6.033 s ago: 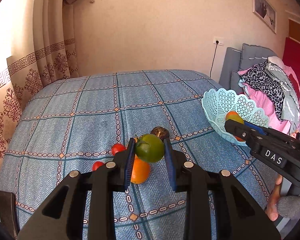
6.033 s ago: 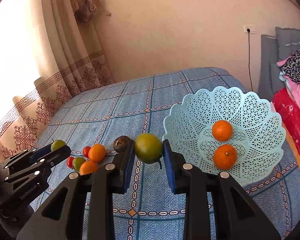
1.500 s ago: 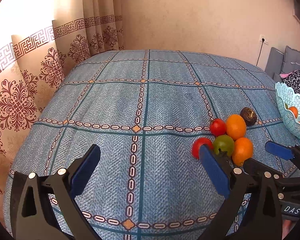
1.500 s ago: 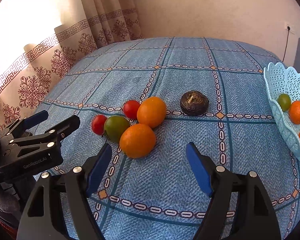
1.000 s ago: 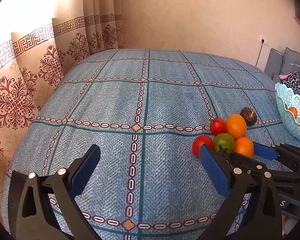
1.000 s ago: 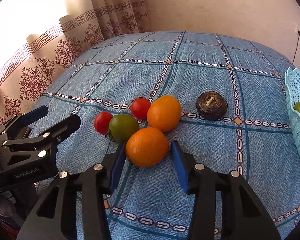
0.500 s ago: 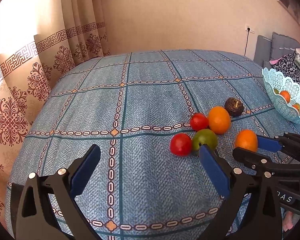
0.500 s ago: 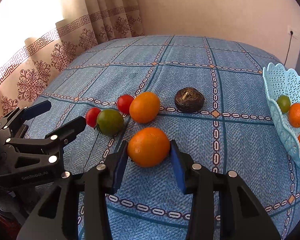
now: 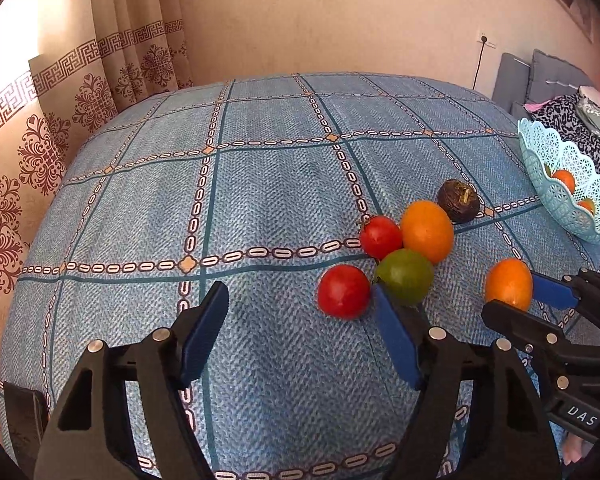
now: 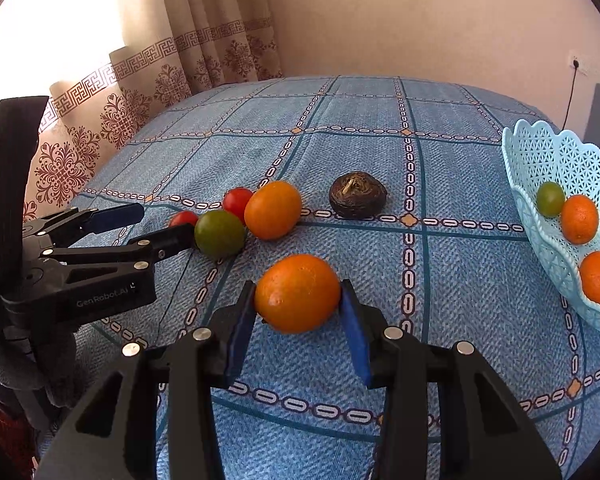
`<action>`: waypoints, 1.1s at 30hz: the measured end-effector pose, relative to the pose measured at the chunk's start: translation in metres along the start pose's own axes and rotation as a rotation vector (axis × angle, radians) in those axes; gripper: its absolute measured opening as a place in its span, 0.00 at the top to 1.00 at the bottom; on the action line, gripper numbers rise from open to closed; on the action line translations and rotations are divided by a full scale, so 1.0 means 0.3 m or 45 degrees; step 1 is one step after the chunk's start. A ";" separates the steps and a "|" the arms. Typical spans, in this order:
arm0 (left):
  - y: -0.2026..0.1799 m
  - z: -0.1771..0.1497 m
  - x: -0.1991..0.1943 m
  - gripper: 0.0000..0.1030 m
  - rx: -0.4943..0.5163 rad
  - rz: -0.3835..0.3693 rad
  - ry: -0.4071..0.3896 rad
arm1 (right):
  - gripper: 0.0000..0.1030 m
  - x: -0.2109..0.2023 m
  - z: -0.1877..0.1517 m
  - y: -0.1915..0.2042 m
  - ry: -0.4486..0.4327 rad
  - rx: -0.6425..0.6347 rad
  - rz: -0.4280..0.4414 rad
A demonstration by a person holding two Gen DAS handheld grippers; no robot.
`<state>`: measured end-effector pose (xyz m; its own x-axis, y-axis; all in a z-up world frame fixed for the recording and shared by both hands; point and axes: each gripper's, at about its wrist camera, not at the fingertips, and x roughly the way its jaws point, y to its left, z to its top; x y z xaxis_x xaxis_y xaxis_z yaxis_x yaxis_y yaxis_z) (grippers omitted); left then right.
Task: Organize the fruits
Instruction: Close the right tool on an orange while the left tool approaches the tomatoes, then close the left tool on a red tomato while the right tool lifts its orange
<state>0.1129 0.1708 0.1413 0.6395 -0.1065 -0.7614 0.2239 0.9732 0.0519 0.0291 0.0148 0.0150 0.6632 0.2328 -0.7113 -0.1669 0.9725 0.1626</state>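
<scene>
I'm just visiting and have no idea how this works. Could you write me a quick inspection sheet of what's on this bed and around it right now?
Surface: bed under a blue checked cover.
Job's things: orange clamped in the right gripper. Loose on the cover: second orange, green fruit, two tomatoes, dark brown fruit. Basket on the right holds three oranges and small green fruit.
Clutter: nothing seen on the cover.
Grippers: right shut on the orange; left gripper open, empty, close beside the green fruit.
Cables: one black cord hanging from a wall socket.
Surroundings: patterned curtain, plain wall, clothes piled beyond the basket.
</scene>
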 end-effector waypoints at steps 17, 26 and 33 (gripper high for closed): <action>-0.070 -0.016 0.015 0.73 0.019 -0.127 0.021 | 0.59 -0.019 -0.010 -0.045 -0.025 0.056 0.025; -0.048 -0.018 -0.046 0.73 -0.027 -0.119 -0.025 | 0.59 -0.054 -0.009 -0.066 -0.059 0.083 0.023; -0.076 -0.006 -0.117 0.73 -0.018 -0.145 -0.081 | 0.59 -0.104 0.009 -0.085 -0.109 0.104 0.023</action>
<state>0.0841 0.1527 0.1656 0.6560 -0.2284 -0.7194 0.2872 0.9570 -0.0420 0.0146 -0.0171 0.0348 0.7212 0.2470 -0.6472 -0.1219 0.9650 0.2323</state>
